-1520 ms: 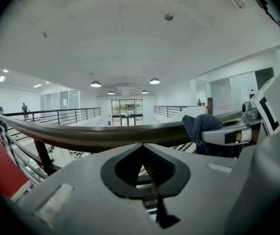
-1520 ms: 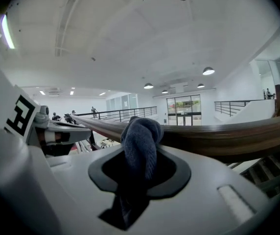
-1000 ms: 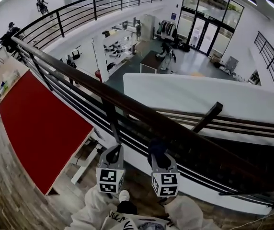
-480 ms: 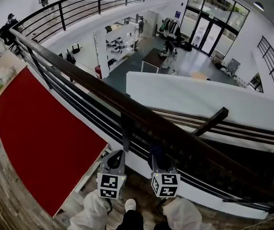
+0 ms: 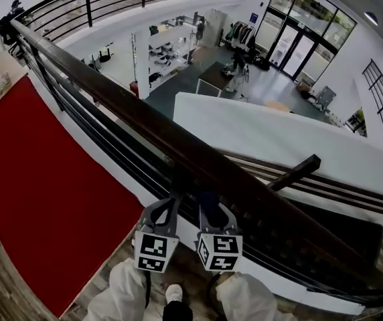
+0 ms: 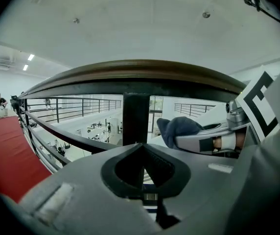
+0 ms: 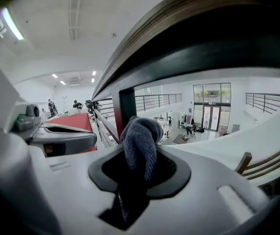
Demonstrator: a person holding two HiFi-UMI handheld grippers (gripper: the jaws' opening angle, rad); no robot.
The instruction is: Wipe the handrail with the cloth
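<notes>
The cloth (image 7: pixel 141 143) is a dark grey-blue, ribbed fabric bunched into a rounded wad, and the right gripper (image 7: pixel 140 156) has its jaws clamped on it, the free end trailing down between them. The wad sits just under the dark wooden handrail (image 5: pixel 144 122), beside a black upright post (image 7: pixel 128 106); contact with the rail cannot be made out. Close alongside, the left gripper (image 6: pixel 142 146) has its jaws pressed together, holding nothing.

Left hand-held gripper (image 5: pixel 169 207): jaws together, nothing between. Right hand-held gripper (image 5: pixel 209 210), just beside it: jaws clamped on cloth (image 7: pixel 141 142).
</notes>
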